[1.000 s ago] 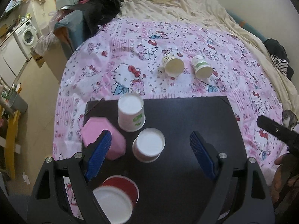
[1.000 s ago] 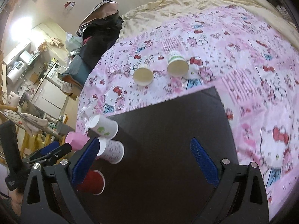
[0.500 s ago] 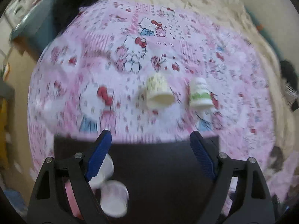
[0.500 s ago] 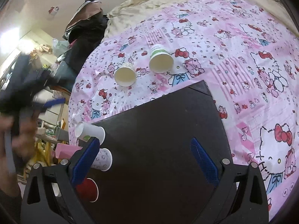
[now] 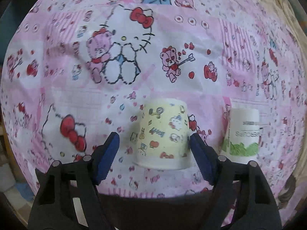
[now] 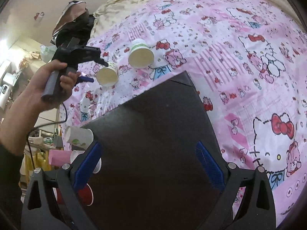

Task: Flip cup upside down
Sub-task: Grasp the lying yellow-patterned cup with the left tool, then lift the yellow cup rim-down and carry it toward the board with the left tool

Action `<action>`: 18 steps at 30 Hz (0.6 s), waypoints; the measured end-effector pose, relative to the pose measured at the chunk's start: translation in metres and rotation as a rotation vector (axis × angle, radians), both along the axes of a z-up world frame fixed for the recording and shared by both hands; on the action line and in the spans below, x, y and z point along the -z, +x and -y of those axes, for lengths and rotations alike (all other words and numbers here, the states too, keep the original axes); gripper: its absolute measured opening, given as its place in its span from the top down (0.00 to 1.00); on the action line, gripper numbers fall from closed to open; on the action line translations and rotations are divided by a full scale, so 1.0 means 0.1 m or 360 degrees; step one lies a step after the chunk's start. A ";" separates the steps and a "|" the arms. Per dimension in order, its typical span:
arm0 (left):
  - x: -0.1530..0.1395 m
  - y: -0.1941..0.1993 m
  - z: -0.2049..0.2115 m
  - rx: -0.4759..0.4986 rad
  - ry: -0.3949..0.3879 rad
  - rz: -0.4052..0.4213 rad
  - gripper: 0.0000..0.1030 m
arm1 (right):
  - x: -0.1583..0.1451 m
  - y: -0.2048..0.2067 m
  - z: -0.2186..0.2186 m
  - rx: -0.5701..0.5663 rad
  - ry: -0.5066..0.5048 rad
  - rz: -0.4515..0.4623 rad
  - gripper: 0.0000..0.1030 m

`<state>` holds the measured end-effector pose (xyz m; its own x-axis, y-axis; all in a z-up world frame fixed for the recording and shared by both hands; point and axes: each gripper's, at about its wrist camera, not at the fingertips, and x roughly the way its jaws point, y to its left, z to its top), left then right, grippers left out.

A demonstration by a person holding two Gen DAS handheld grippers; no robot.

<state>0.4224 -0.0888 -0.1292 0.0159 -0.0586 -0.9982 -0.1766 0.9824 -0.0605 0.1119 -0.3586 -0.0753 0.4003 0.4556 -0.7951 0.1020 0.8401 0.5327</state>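
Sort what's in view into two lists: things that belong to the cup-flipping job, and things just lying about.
Job:
- yellow cartoon cup, between the closing pads
- left hand-held gripper
- green-banded cup beside it

Lying about:
- black board
- pink cartoon sheet
- red cup
- pink box

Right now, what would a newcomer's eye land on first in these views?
The loud pink cartoon bedsheet fills both views. On it, the left gripper straddles a yellow cartoon cup, jaws closing around it, with a green-banded cup just to its right. The right gripper hangs open over a black tabletop.
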 end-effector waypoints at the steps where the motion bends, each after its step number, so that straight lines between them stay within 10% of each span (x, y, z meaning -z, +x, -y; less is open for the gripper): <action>1: 0.05 -0.01 0.01 -0.0004 -0.0007 -0.0026 0.42 | 0.01 0.00 0.00 0.0001 0.0017 -0.0008 0.03; 18: -0.48 -1.25 0.14 0.0041 -0.0072 0.0094 0.43 | -0.09 0.00 -0.01 0.0002 0.0033 0.0045 0.03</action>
<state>0.2974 -0.1024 -0.0809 0.0727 -0.1050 -0.9918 -0.1458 0.9826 -0.1147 0.1117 -0.3574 -0.0661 0.4232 0.4711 -0.7739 0.0877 0.8289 0.5525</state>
